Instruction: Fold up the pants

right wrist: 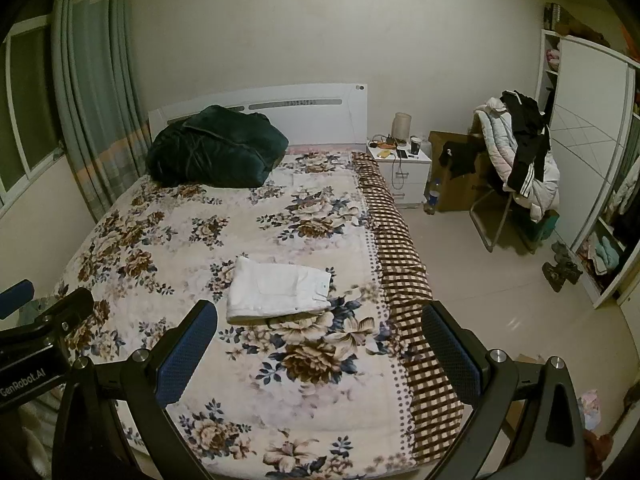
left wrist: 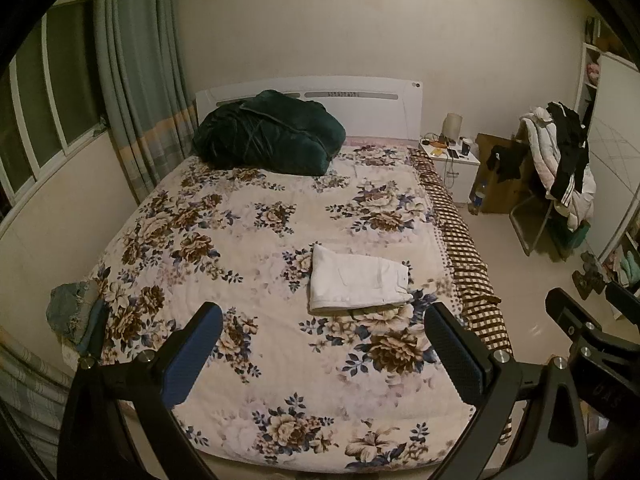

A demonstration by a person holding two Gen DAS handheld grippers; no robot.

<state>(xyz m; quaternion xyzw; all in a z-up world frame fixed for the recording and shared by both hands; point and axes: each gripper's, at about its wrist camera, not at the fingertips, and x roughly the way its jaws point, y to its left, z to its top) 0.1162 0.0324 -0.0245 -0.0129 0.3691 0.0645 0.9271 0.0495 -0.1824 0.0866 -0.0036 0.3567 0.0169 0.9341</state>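
Observation:
White pants [left wrist: 356, 282] lie folded into a flat rectangle on the floral bedspread [left wrist: 248, 216], right of the bed's middle; they also show in the right wrist view [right wrist: 278, 290]. My left gripper [left wrist: 323, 322] is open and empty, held above the foot of the bed, short of the pants. My right gripper [right wrist: 320, 322] is open and empty too, raised over the bed's near right part, apart from the pants. The right gripper's body shows at the right edge of the left wrist view [left wrist: 592, 332].
A dark green blanket [left wrist: 268, 132] is heaped at the headboard. A denim piece [left wrist: 74, 312] lies at the bed's left edge. A white nightstand [right wrist: 402, 170], a chair piled with clothes [right wrist: 520, 164] and a wardrobe [right wrist: 592, 152] stand right of the bed.

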